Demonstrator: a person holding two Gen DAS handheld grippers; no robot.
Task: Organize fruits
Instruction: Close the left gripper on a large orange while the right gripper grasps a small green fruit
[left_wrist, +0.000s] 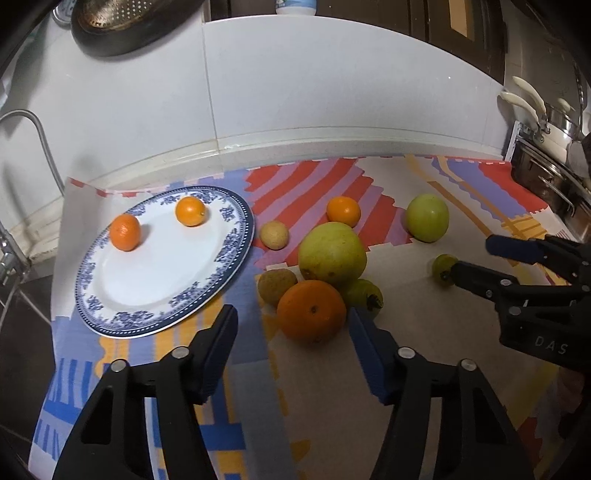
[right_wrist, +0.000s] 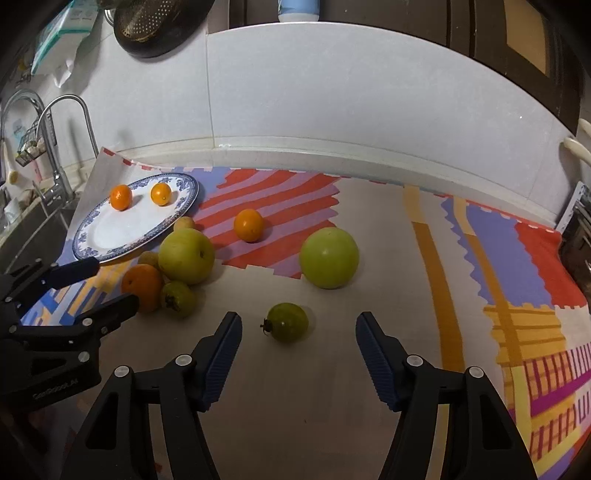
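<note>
A blue-and-white plate (left_wrist: 221, 266) (right_wrist: 110, 240) holds two small oranges (left_wrist: 125, 232) (left_wrist: 190, 211). Beside it lies a cluster: a big orange (left_wrist: 311, 311) (right_wrist: 144, 282), a large yellow-green apple (left_wrist: 332, 254) (right_wrist: 186, 255), two small brownish fruits (left_wrist: 273, 234) (left_wrist: 276, 285) and a small green fruit (left_wrist: 364, 293) (right_wrist: 178, 298). A loose orange (left_wrist: 343, 211) (right_wrist: 249, 225), a green apple (left_wrist: 427, 218) (right_wrist: 328, 257) and a small green fruit (right_wrist: 287, 322) (left_wrist: 443, 266) lie apart. My left gripper (left_wrist: 293, 325) (right_wrist: 114, 282) is open just before the big orange. My right gripper (right_wrist: 298, 332) (left_wrist: 476, 258) is open around the small green fruit.
A colourful patterned mat (right_wrist: 461, 258) covers the counter. A white tiled wall (left_wrist: 332, 92) rises behind. A faucet (right_wrist: 62, 122) and sink are at the left, pans (left_wrist: 554, 129) at the right. A dark colander (left_wrist: 110, 22) hangs above.
</note>
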